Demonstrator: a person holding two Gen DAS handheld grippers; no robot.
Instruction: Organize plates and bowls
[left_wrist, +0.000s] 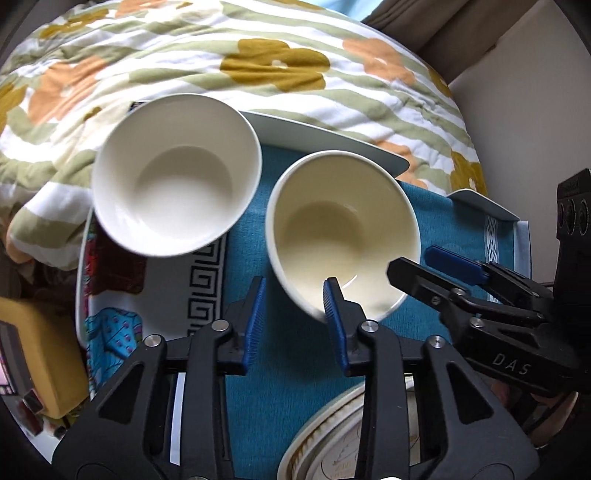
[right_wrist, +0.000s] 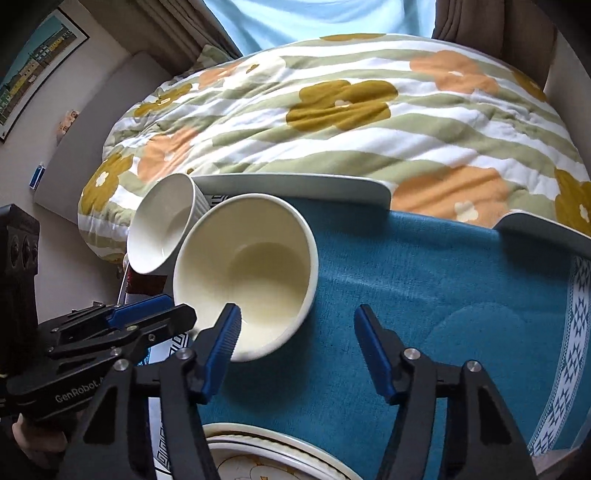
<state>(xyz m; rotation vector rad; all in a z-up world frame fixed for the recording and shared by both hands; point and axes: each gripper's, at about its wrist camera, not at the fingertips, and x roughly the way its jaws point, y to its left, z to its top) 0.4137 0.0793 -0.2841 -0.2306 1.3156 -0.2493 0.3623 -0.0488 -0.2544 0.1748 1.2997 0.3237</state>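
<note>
Both grippers converge on the cream bowl (left_wrist: 343, 236), a smooth glazed ceramic on the teal cloth (right_wrist: 424, 288). The left gripper (left_wrist: 293, 314) straddles its near rim, jaws narrow, apparently not yet pinching. The right gripper (right_wrist: 299, 343) reaches with jaws half-wide around nothing. A white bowl (left_wrist: 177, 173) sits beside.

A quilt (right_wrist: 332, 122) with green stripes and orange and mustard flowers covers a bed. In front lies a teal cloth (right_wrist: 424, 280) with a white patterned border. A framed picture (right_wrist: 33, 70) hangs on the wall, brown curtains (right_wrist: 480, 18) behind.
</note>
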